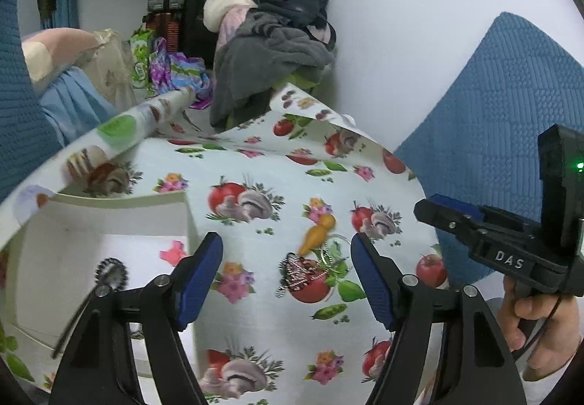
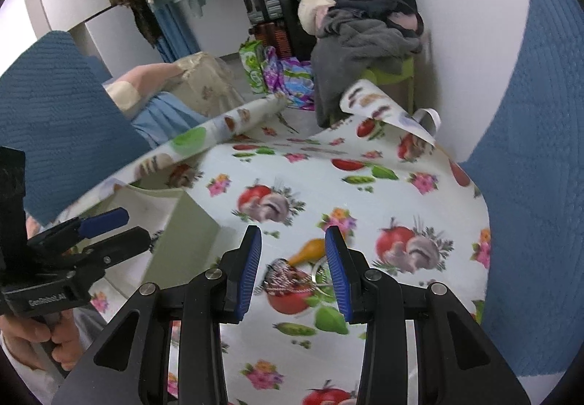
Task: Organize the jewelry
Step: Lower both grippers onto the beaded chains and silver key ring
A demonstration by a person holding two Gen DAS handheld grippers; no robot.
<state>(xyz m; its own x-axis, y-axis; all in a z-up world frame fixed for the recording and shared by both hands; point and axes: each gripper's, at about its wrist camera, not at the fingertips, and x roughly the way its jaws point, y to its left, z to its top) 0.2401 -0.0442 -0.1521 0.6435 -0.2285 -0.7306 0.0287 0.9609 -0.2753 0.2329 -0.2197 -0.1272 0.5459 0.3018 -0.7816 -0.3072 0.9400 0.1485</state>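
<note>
A pile of beaded chain jewelry point(image 1: 297, 273) lies on the patterned tablecloth point(image 1: 255, 164), with metal rings point(image 1: 334, 255) and an orange pear-shaped piece point(image 1: 317, 235) beside it. My left gripper point(image 1: 286, 261) is open above the cloth, the pile between its fingers. A white box point(image 1: 120, 222) stands to the left, holding a dark round piece point(image 1: 111, 273) and a pink piece point(image 1: 174, 251). My right gripper point(image 2: 294, 251) is open, its fingers either side of the pile point(image 2: 283, 277), the rings point(image 2: 321, 277) and the orange piece point(image 2: 308, 251). The box point(image 2: 175, 222) also shows there.
The right gripper point(image 1: 511, 240) shows at the right in the left wrist view, the left gripper point(image 2: 73, 240) at the left in the right wrist view. Blue cushions point(image 1: 492, 95) flank the table. A heap of clothes point(image 1: 273, 40) and bags point(image 2: 284, 73) lie beyond the far edge.
</note>
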